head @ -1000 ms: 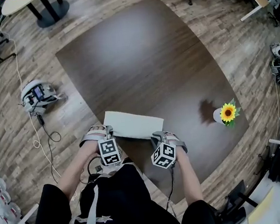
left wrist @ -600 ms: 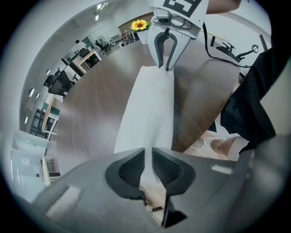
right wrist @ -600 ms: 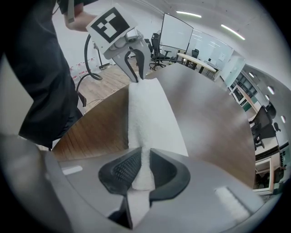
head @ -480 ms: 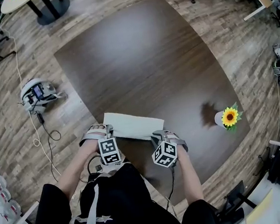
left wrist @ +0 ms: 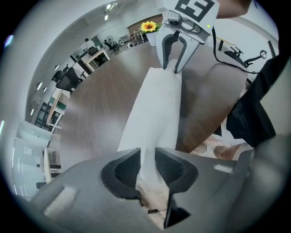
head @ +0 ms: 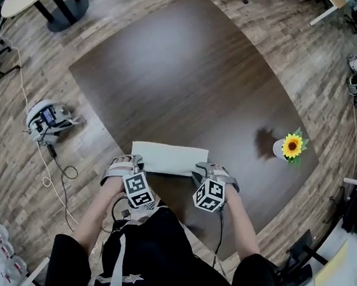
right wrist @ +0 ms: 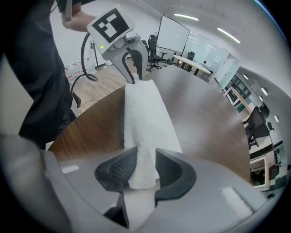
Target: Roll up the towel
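The left gripper [left wrist: 146, 166] has dark, cross-ribbed pads, and its jaws have just been opening; one end of the towel [left wrist: 154, 109] is bunched between them and touches both pads. The right gripper [right wrist: 144, 170] stands likewise: ribbed pads, jaws just been opening to a moderate gap, the towel's other end filling that gap and narrowing as it enters. Both grippers point steeply down, each topped by its cube of black and white squares

The towel is white, with a soft, nubbly terry nap, and forms a long narrow band. Its long axis runs from one gripper to the other, left to right across the head view and sloping slightly down toward the right. The long edge nearer the person looks thicker, a rounded ridge, while the far part lies flat. It lies on the near edge of the tabletop [head: 177, 75], a smooth dark brown slab with rounded corners and a dull sheen. Off to the right a sunflower [head: 291, 145] stands in a small white pot, well apart from the towel. Pale wood-plank floor [head: 14, 164] surrounds the tabletop
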